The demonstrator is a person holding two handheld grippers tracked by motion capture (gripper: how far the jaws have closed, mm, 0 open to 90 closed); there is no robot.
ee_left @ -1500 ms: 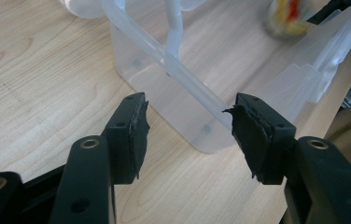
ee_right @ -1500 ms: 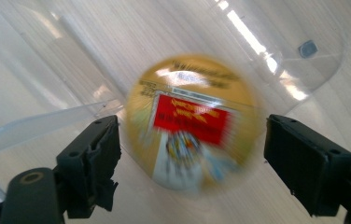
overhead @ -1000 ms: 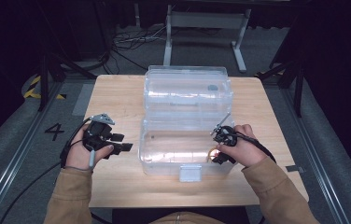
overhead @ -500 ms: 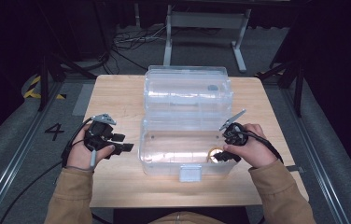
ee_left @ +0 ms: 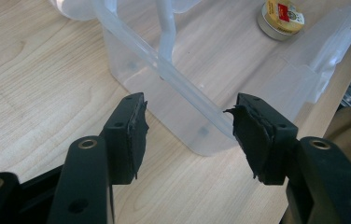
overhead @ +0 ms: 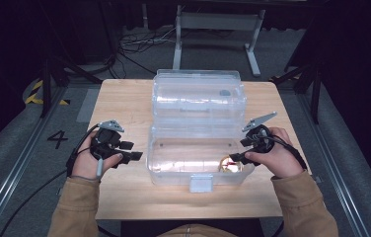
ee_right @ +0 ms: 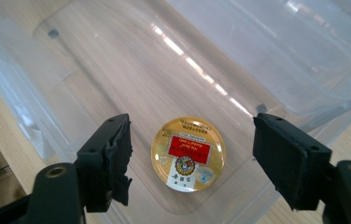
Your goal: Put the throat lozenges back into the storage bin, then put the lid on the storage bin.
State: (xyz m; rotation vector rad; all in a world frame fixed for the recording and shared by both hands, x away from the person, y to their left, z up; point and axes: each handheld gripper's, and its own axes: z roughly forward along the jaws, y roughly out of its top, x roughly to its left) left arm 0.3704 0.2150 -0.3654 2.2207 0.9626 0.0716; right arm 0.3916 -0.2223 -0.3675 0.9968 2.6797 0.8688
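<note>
A clear plastic box (overhead: 173,178) stands on the wooden table with its lid (overhead: 198,98) folded open behind it. A small round tin (overhead: 230,165) with a gold top and red label lies flat on the box floor near the front right corner. My right gripper (overhead: 241,151) hovers over that corner, open. Its jaws have just been closing a little, and nothing is gripped. In the right gripper view the tin (ee_right: 187,154) lies below the right gripper (ee_right: 192,134), apart from both pads. My left gripper (overhead: 133,150) rests open, left of the box wall (ee_left: 178,98).
The table's front edge (overhead: 188,215) runs close to the person's sleeves. Bare wood (overhead: 119,103) lies left of the box and lid. Beyond the table are a dark floor, cables and a metal stand (overhead: 218,22).
My right gripper has risen and drawn back to the right, out of the box, leaving the tin lying on the box floor. The left gripper has stayed where it was.
</note>
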